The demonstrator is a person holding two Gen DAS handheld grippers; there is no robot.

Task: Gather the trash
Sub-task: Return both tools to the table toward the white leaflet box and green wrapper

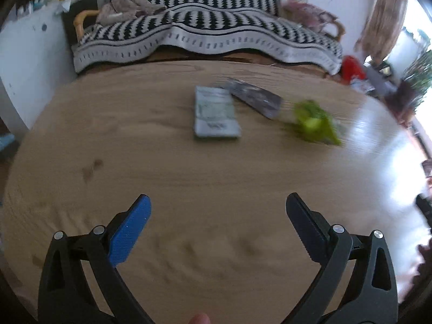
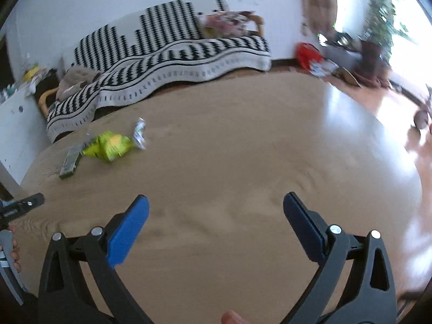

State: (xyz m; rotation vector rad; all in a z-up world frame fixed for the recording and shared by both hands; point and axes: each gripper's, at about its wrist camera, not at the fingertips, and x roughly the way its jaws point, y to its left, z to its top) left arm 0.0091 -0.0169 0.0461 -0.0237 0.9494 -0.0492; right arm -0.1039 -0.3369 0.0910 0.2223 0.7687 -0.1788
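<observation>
Three pieces of trash lie on the round wooden table (image 1: 162, 148). In the left wrist view, a flat grey-white packet (image 1: 216, 112) sits mid-table, a dark grey wrapper (image 1: 255, 98) just right of it, and a crumpled yellow-green wrapper (image 1: 316, 122) farther right. My left gripper (image 1: 218, 206) is open, well short of them, with nothing between its blue pads. In the right wrist view, the yellow-green wrapper (image 2: 110, 145) with a silvery end (image 2: 139, 133) and a flat packet (image 2: 70, 163) lie far left. My right gripper (image 2: 215, 206) is open and empty over bare table (image 2: 243, 148).
A sofa with a black-and-white patterned throw (image 1: 205, 29) stands behind the table. A white cabinet (image 1: 24, 62) is at the left, a red object (image 1: 352, 68) and clutter on the floor at the right. Part of the left gripper (image 2: 21, 206) shows at the right view's left edge.
</observation>
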